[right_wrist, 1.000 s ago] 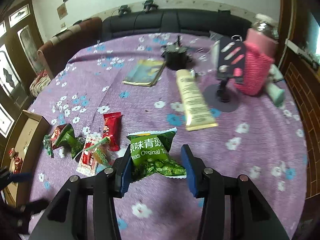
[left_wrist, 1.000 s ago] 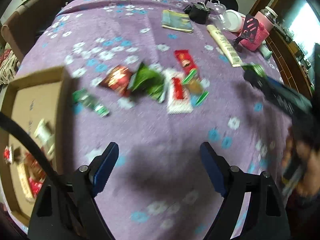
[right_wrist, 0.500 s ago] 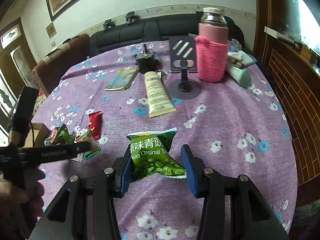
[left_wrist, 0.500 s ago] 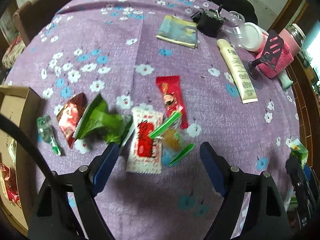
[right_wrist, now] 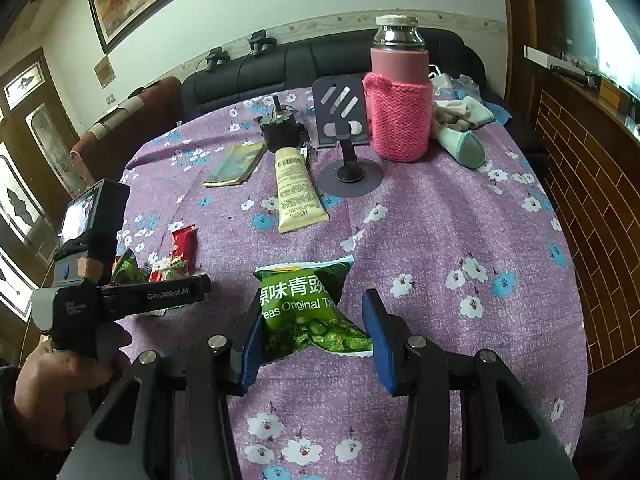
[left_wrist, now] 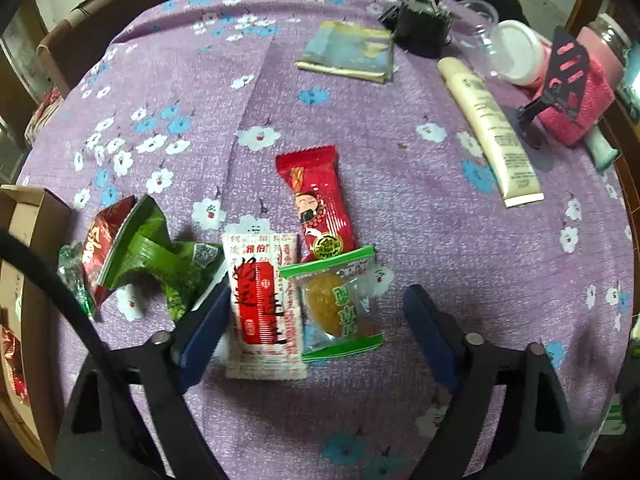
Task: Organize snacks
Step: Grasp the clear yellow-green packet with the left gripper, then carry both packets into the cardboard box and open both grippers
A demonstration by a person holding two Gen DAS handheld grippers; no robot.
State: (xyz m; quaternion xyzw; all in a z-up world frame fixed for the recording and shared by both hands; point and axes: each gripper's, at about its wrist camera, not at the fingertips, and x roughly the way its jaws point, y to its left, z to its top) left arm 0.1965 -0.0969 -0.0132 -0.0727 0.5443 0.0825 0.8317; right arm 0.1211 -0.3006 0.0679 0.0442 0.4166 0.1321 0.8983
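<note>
The purple floral counter point(left_wrist: 360, 128) carries loose snacks. The right hand-held gripper point(right_wrist: 314, 334) pinches a green pea packet point(right_wrist: 306, 300). The left hand-held gripper point(left_wrist: 316, 320), spread wide, brackets 2 snacks: a white-red sachet point(left_wrist: 262, 304) and a green-edged candy point(left_wrist: 332, 300).

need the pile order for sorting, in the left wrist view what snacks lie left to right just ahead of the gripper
red foil packet → green crumpled bag → white and red sachet → clear green-edged candy pack
</note>
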